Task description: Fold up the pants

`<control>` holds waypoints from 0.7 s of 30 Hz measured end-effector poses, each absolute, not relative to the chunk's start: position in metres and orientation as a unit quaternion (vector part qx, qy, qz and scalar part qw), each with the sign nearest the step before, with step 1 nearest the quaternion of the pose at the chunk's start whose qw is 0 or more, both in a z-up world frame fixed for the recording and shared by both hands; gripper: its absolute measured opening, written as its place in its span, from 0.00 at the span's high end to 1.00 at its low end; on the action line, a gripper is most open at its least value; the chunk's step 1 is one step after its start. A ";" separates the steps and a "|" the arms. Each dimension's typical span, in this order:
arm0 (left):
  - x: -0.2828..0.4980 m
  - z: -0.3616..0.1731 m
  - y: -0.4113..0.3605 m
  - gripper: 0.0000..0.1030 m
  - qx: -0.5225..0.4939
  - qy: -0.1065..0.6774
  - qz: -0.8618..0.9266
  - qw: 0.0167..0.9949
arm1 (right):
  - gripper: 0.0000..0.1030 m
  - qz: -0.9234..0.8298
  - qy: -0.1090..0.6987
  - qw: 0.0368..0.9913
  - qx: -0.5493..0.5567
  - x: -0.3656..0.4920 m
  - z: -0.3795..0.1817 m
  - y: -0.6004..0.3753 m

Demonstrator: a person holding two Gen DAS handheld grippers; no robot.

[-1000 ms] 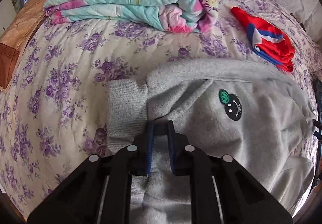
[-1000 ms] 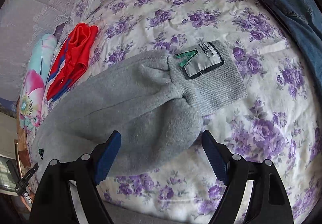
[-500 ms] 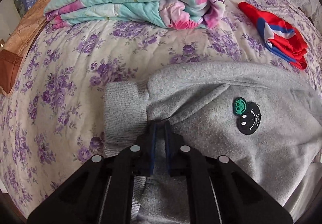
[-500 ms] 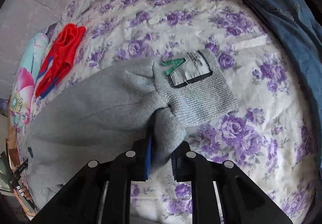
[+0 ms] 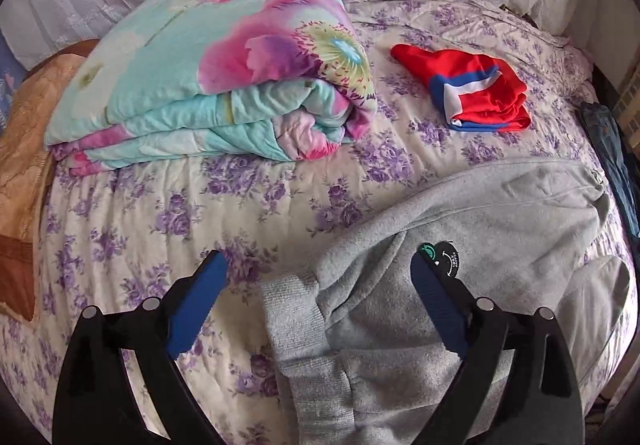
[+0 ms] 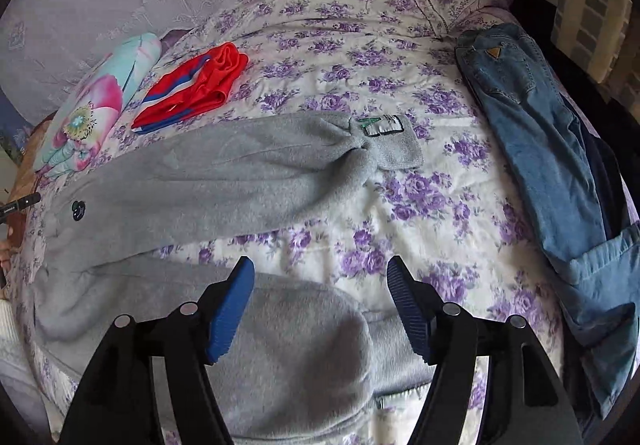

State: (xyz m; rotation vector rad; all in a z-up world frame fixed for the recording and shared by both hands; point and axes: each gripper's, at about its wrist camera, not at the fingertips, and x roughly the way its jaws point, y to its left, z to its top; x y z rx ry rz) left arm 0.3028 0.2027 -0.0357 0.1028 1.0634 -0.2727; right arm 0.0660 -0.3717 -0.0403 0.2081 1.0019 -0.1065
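— Both grippers are letting go now: the left gripper point(image 5: 316, 281) and right gripper point(image 6: 320, 289) are hanging above the bed point(image 5: 132, 213) with jaws spread wide, gripping nothing.

— And the grey pants point(image 6: 208, 173)?

— Lying beneath and ahead of both jaws. Soft, thick fleece, probably bunching easily; I'd be pinching the ribbed cuff point(image 6: 396, 147).

A folded turquoise quilt with pink flowers point(image 5: 208, 77) lay at upper left on the purple-flowered white bedspread point(image 5: 132, 213). A crumpled red, blue and white garment point(image 5: 472, 93) sat upper right. Blue denim jeans point(image 6: 540, 133) stretched down the right edge.
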 end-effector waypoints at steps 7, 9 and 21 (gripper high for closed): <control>0.324 -0.081 0.184 0.12 0.065 0.526 -0.227 0.817 | 0.33 -0.074 0.476 0.874 0.065 0.032 -0.024 -0.359; 0.329 -0.092 0.180 0.38 0.073 0.532 -0.218 0.815 | 0.33 -0.068 0.474 0.876 0.058 0.037 -0.020 -0.352; 0.313 -0.098 0.188 0.87 0.064 0.470 -0.230 0.850 | 0.27 0.215 0.486 0.844 -0.072 0.242 -0.023 -0.155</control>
